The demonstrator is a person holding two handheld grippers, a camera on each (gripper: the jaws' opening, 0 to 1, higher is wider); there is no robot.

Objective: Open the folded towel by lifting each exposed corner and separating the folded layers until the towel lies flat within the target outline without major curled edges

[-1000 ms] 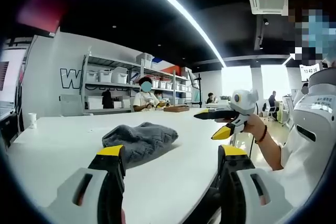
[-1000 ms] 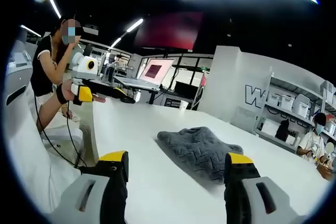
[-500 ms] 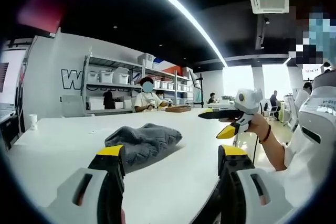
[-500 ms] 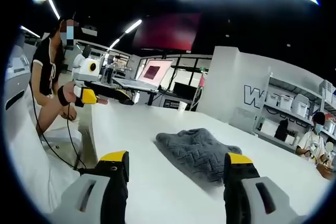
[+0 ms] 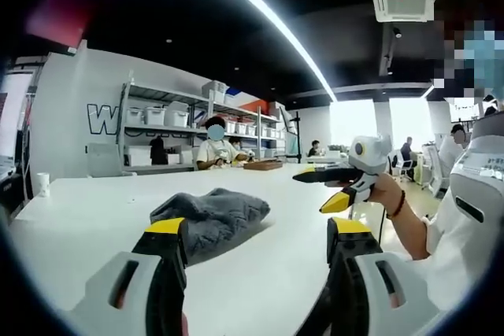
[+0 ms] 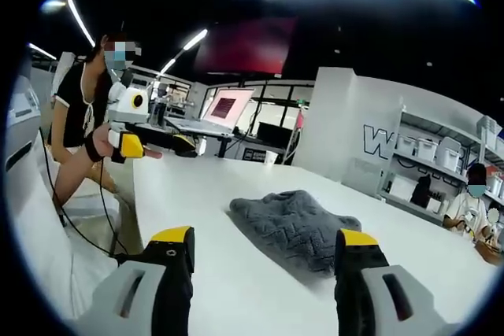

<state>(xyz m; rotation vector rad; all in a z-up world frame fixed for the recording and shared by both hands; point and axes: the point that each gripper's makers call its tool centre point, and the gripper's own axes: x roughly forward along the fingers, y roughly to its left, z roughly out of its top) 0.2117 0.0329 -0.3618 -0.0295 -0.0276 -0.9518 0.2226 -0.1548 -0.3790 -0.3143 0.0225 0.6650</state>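
A grey knitted towel [image 5: 213,214] lies folded and bunched on the white table [image 5: 87,210]. It sits just beyond my left gripper [image 5: 257,230], whose yellow-tipped jaws stand wide open and hold nothing. To the right, above the table's edge, a hand holds my right gripper [image 5: 321,188], open as well. In the right gripper view the towel [image 6: 295,222] rests ahead of the open right gripper [image 6: 265,235]. The left gripper [image 6: 167,147] hovers over the table's [image 6: 197,194] far left end, apart from the towel.
Metal shelves [image 5: 169,127] with white bins stand at the back, where a seated person [image 5: 214,147] works. A paper cup [image 5: 41,184] stands at the table's far left. Beyond the table a screen [image 6: 224,108] glows. The table's edge [image 6: 138,218] runs near the person holding the grippers.
Both views have drifted slightly with the hands. The towel lies as before and both grippers stay open.
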